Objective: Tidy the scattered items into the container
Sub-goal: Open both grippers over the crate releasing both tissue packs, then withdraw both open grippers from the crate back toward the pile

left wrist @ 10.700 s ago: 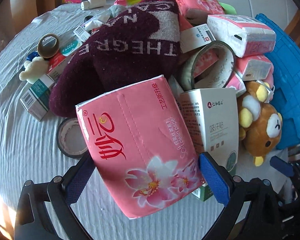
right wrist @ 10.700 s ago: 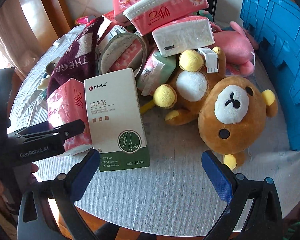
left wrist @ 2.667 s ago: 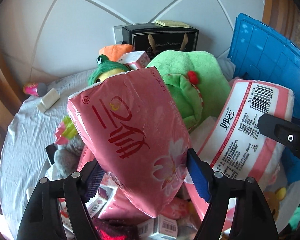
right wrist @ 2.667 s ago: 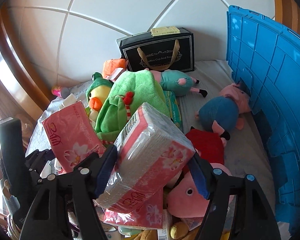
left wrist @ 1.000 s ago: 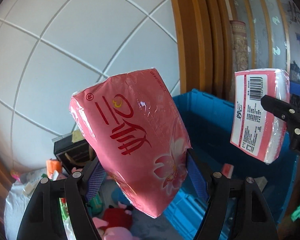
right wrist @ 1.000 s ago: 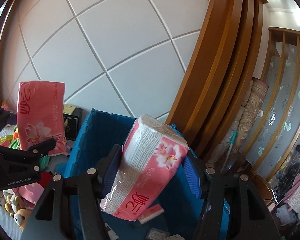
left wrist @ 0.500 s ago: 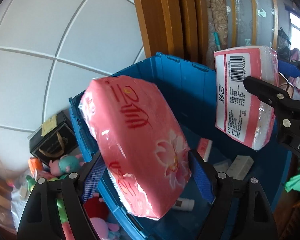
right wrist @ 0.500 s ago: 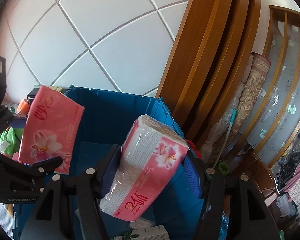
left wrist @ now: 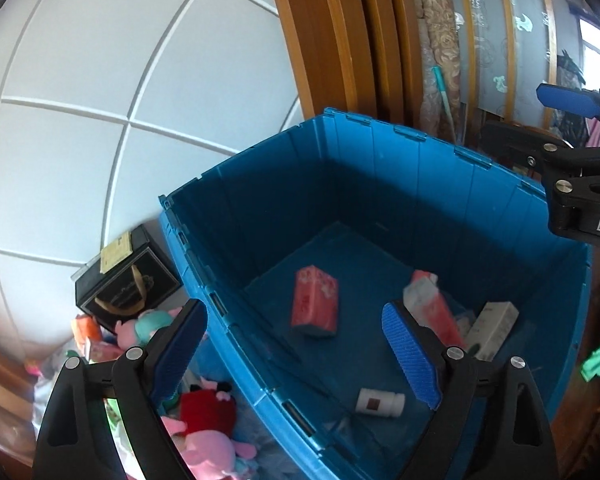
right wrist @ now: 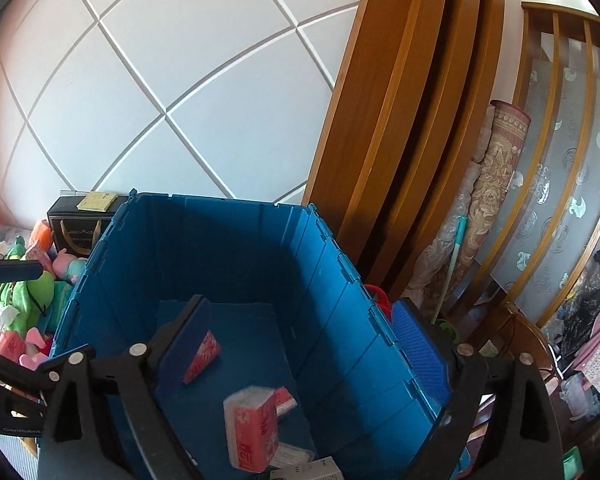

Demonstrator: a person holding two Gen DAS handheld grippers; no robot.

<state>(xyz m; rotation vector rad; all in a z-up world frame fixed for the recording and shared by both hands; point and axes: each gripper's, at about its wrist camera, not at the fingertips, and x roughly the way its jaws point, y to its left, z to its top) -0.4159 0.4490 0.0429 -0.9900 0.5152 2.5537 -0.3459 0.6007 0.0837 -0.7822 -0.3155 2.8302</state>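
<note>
The blue crate (left wrist: 380, 168) stands open below both grippers; it also shows in the right wrist view (right wrist: 220, 248). Two pink tissue packs lie on its floor: one (left wrist: 314, 306) near the middle, one (left wrist: 436, 312) to the right. In the right wrist view they show as one pack (right wrist: 202, 356) behind my left finger and one (right wrist: 252, 428) blurred in the front. My left gripper (left wrist: 296, 354) is open and empty above the crate's near wall. My right gripper (right wrist: 304, 352) is open and empty above the crate.
A white box (left wrist: 492, 330) and a small white bottle (left wrist: 380, 402) lie in the crate. Plush toys (left wrist: 208, 428) and a black gift box (left wrist: 128, 284) sit on the table left of the crate. Wooden door frames (right wrist: 412, 120) and a rolled rug (right wrist: 488, 200) stand behind.
Both grippers have opened and let go of their pink tissue packs, which now lie in the crate. Both grippers hang empty above it.
</note>
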